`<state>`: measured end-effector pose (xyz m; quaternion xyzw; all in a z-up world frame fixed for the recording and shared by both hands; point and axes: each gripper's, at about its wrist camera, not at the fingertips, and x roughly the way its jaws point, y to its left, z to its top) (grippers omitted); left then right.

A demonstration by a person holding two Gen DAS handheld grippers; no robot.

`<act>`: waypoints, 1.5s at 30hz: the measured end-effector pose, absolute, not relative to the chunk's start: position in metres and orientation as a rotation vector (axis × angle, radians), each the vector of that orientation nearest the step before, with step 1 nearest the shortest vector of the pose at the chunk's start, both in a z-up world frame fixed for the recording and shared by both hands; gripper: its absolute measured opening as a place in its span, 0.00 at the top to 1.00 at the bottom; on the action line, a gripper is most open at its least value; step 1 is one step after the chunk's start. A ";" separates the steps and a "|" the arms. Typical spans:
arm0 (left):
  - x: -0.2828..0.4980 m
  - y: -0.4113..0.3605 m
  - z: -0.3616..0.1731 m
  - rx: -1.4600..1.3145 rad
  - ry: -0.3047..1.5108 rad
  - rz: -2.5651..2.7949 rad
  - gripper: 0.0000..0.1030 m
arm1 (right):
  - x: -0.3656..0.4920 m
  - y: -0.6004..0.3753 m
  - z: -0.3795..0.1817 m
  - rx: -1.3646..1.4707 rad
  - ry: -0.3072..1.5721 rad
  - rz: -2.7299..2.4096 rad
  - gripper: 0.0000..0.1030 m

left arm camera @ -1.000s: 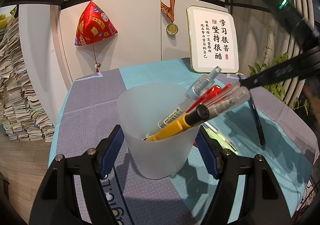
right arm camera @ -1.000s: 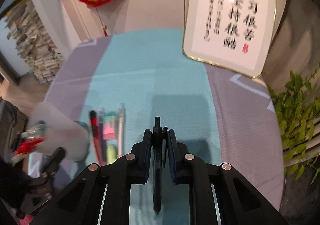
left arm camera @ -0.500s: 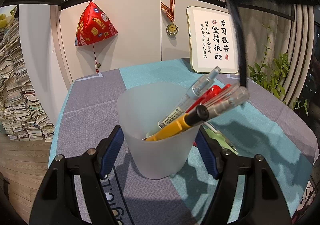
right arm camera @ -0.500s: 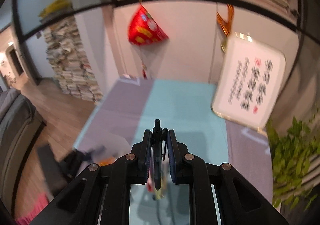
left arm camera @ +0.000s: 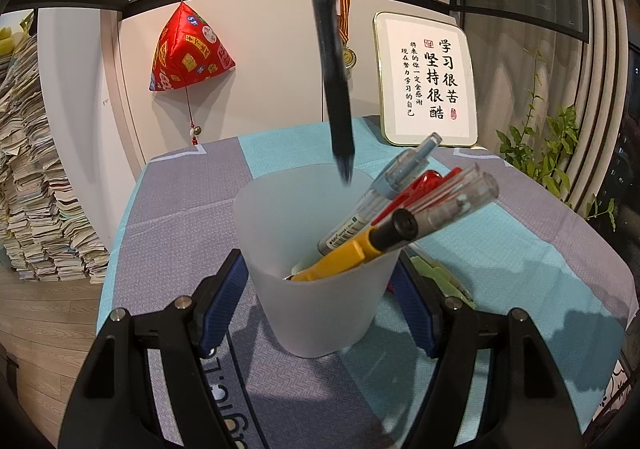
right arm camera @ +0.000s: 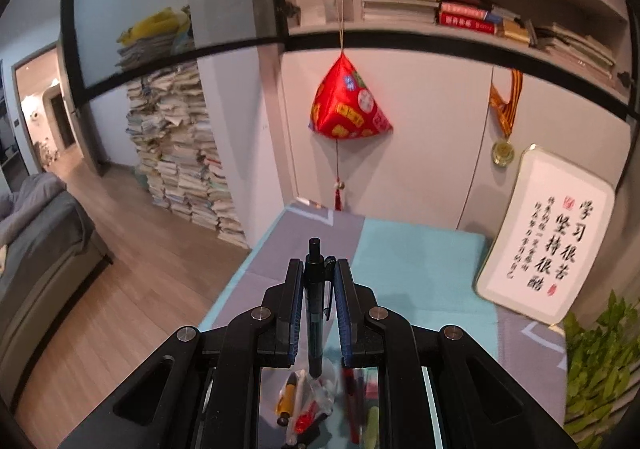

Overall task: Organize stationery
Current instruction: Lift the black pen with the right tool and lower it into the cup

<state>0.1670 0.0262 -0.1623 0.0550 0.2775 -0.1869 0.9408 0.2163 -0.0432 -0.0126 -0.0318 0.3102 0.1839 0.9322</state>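
A frosted white cup stands on the table between the fingers of my left gripper, which grips its sides. It holds several pens, among them a yellow marker, a red pen and clear ones, leaning right. My right gripper is shut on a black pen. In the left wrist view that black pen hangs nearly upright with its tip just above the cup's far rim. The cup with its pens shows below the right gripper.
A framed calligraphy board leans at the table's back right. More pens lie on the blue and grey tablecloth right of the cup. A plant stands off the right edge, book stacks on the left floor.
My right gripper has lifted the black pen from the table, swung it upright and brought it over the cup. The left gripper and cup have stayed still.
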 end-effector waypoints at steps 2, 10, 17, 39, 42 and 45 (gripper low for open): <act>0.167 0.026 -0.163 0.114 0.566 -0.381 0.31 | 0.220 -0.044 -0.021 -0.062 0.657 0.378 0.84; 0.167 0.025 -0.163 0.114 0.566 -0.381 0.31 | 0.224 -0.042 -0.040 -0.067 0.703 0.394 0.84; 0.168 0.025 -0.163 0.115 0.567 -0.381 0.30 | 0.223 -0.042 -0.053 -0.074 0.727 0.398 0.84; 0.168 0.026 -0.163 0.115 0.567 -0.381 0.30 | 0.220 -0.051 -0.074 -0.066 0.807 0.407 0.84; 0.168 0.026 -0.163 0.115 0.567 -0.381 0.30 | 0.218 -0.052 -0.071 -0.064 0.798 0.409 0.84; 0.168 0.025 -0.163 0.116 0.567 -0.382 0.30 | 0.214 -0.054 -0.065 -0.056 0.778 0.418 0.84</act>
